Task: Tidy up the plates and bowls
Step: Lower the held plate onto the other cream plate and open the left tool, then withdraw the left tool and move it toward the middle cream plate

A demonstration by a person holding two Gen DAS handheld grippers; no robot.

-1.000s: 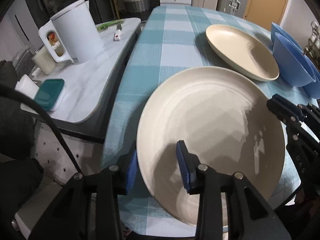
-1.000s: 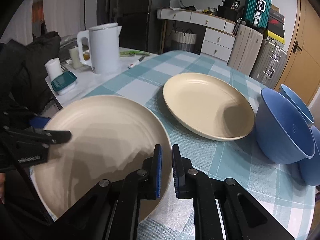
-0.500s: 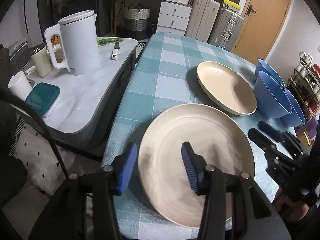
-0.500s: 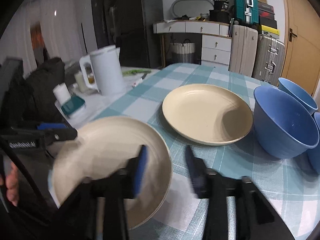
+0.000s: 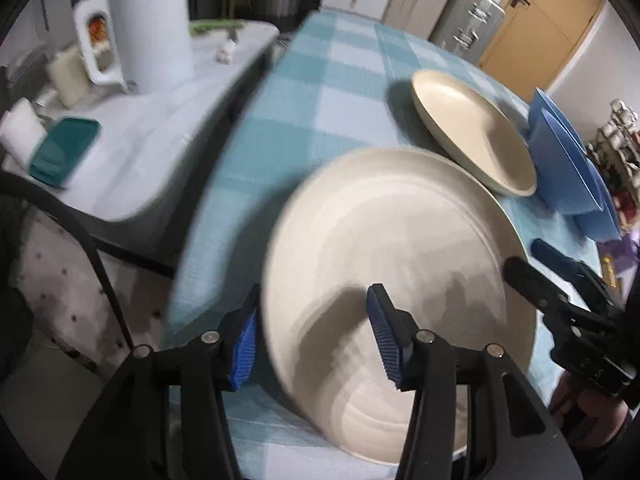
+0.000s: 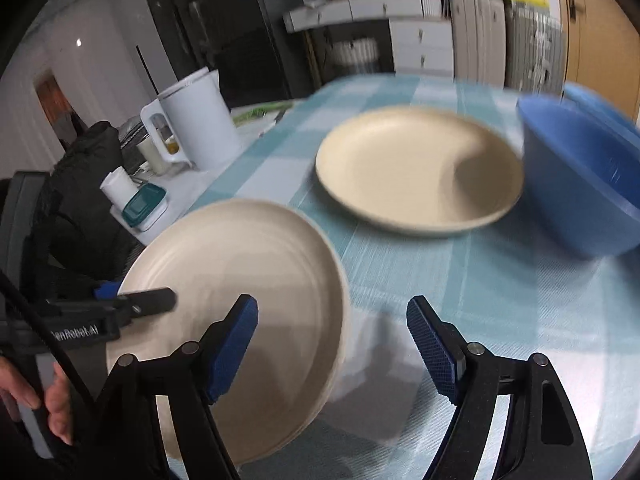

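A large cream plate (image 5: 400, 264) (image 6: 232, 280) lies at the near edge of the table with the teal checked cloth (image 5: 340, 100), looking slightly tilted. My left gripper (image 5: 312, 340) (image 6: 136, 296) straddles its left rim. Its jaws are opening, and a gap shows at the pads. My right gripper (image 6: 334, 350) (image 5: 532, 260) stands wide and is still opening, with the plate's right rim between its fingers and untouched. A second cream plate (image 5: 472, 132) (image 6: 412, 168) rests farther back. Blue bowls (image 5: 560, 160) (image 6: 584, 176) sit at its right.
A white kettle (image 5: 148, 28) (image 6: 196, 120) and a teal-lidded box (image 5: 64, 152) stand on a marble side counter (image 5: 160, 120) left of the table. Drawers and suitcases (image 5: 460, 8) line the back wall. A person's hand (image 6: 52, 412) grips the left tool.
My right gripper has let go of the near plate's rim and spread wide. The left jaws have widened around the opposite rim. Both views have swung and are blurred.
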